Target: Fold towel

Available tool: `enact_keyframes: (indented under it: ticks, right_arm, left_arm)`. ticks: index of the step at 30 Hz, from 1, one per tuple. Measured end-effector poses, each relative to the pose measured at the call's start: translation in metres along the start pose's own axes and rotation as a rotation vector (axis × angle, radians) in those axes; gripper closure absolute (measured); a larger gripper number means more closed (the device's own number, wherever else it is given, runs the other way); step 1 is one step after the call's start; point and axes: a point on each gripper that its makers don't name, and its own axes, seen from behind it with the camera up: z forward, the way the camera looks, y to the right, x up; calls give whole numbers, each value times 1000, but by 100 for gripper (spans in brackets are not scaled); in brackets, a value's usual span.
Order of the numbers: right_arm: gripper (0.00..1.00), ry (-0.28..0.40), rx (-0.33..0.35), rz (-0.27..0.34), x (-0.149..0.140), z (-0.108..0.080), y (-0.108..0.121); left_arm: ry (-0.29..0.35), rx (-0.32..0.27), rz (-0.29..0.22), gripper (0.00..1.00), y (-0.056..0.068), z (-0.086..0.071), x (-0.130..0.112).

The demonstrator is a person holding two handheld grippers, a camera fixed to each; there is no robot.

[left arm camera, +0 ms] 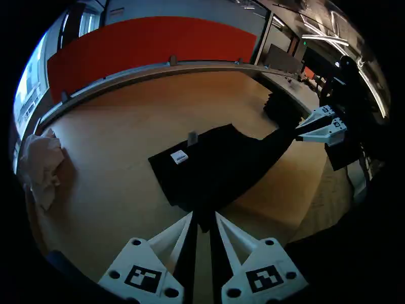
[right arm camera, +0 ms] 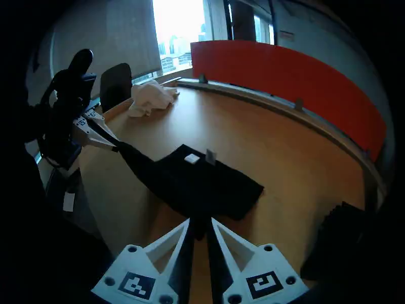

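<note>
On wooden desk [left arm camera: 126, 126], black towel [left arm camera: 217, 162], red partition [left arm camera: 152, 45]

Well apart, left gripper [left arm camera: 203, 220] and right gripper [right arm camera: 201, 225], each clamped on the towel [left arm camera: 217, 162].

Left claw [left arm camera: 203, 219] and right claw [left arm camera: 300, 129] each pinch a corner of the black towel [left arm camera: 223, 162].

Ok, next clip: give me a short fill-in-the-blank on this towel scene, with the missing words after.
1. The towel on the table is ____ in colour.
2. The left gripper and the right gripper are each ____ on the towel.
3. The crumpled cloth on the table is ____.
4. The partition along the table's edge is ____.

Missing words: black; shut; white; red.
</note>
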Motion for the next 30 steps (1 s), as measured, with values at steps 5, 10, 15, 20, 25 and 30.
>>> enact_keyframes:
  ticks: [5,10,15,20,25,30]
  right_arm:
    - [85,-5,-2,2,2,5,5]
    - [85,-15,-3,-1,4,13,13]
    - [85,-25,-2,-4,7,25,25]
    - [85,-36,-8,-8,11,37,40]
    - [84,-45,-13,4,13,49,53]
    - [84,-49,-13,30,14,59,63]
  left_arm:
    - [4,-4,-9,85,-3,5,5]
    - [7,-6,-10,85,-8,14,11]
    - [13,-7,-9,85,-17,28,22]
    - [16,-8,-6,85,-25,43,32]
    - [9,-7,-1,85,-35,57,38]
    - [-4,-6,-1,85,-41,70,40]
